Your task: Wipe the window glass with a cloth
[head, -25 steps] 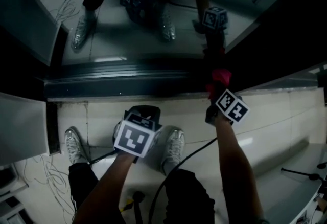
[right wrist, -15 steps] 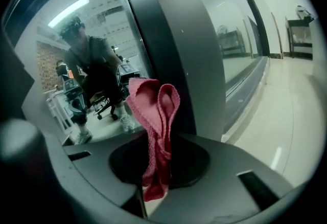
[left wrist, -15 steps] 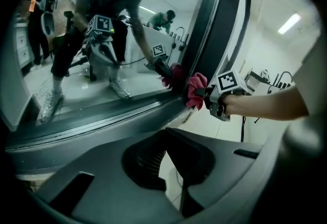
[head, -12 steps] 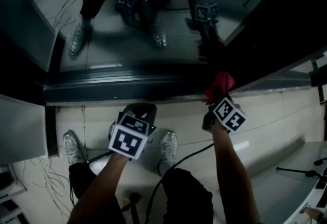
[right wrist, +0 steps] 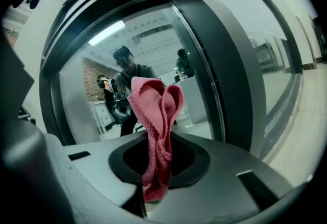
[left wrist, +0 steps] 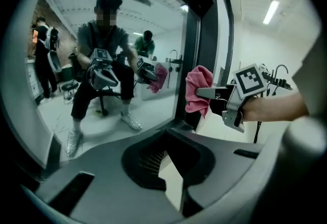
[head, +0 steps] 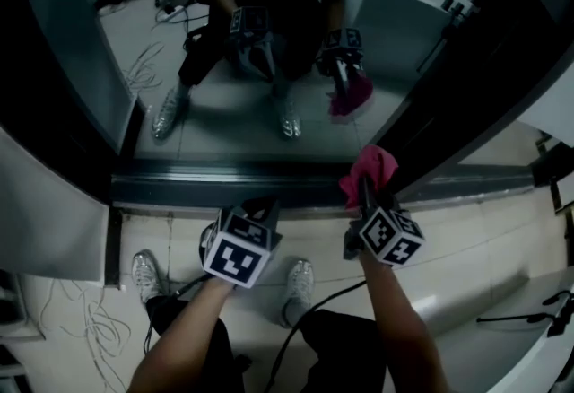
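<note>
The window glass (head: 224,113) fills the top of the head view and mirrors me, both grippers and the cloth. A pink cloth (head: 368,169) sticks up from my right gripper (head: 363,194), which is shut on it; the cloth stands just above the window's bottom rail, close to the glass. In the right gripper view the cloth (right wrist: 156,108) rises bunched out of the right gripper (right wrist: 155,164) in front of the glass (right wrist: 97,95). My left gripper (head: 260,207) hangs left of it near the rail, jaws slightly apart and empty (left wrist: 169,166). It sees the cloth (left wrist: 198,87) at its right.
A dark bottom rail (head: 224,183) runs under the glass. A thick dark upright of the frame (head: 466,86) stands just right of the cloth. My shoes (head: 300,279) and loose cables (head: 81,328) are on the tiled floor. A white counter (head: 529,328) lies at lower right.
My right gripper has lifted the cloth from the sill's edge up to the glass. The head view has swung upward, so more glass shows. The left gripper has come up slightly.
</note>
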The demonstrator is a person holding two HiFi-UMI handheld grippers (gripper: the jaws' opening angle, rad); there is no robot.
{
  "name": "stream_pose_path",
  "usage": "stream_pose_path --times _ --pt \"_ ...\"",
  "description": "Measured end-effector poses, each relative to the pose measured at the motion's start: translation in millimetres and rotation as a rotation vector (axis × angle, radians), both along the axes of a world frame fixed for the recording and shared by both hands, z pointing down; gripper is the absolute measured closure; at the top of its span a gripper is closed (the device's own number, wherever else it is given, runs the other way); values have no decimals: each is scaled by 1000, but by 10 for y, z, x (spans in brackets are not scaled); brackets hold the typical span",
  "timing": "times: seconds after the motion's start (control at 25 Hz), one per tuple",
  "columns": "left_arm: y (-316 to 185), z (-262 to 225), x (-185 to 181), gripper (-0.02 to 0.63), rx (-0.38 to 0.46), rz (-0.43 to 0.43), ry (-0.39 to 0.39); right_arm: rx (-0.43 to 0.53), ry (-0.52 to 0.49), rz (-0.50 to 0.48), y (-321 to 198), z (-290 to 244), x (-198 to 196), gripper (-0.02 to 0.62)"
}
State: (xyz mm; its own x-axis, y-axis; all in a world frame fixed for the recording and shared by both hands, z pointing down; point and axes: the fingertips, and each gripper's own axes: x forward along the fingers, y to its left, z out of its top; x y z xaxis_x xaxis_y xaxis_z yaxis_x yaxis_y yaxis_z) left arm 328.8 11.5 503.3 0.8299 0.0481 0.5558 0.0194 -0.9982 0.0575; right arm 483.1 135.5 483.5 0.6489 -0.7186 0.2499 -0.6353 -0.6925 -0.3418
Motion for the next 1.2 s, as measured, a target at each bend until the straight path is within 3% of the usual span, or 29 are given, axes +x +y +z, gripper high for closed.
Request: stream_pose_path --times 0.2,0.56,0.96,1.2 --pt "-157 -548 -181 600 52 -38 76 81 72 -91 -290 -620 -377 538" --pt "-186 -1455 -653 600 31 -79 239 163 214 -229 -537 -1702 -1137 538" --pt "346 -2500 -1135 600 21 -30 405 195 357 -330 -174 -2649 -2019 536" --pt "589 -2699 -1465 600 47 -37 430 209 429 -402 37 -2912 -2475 537"
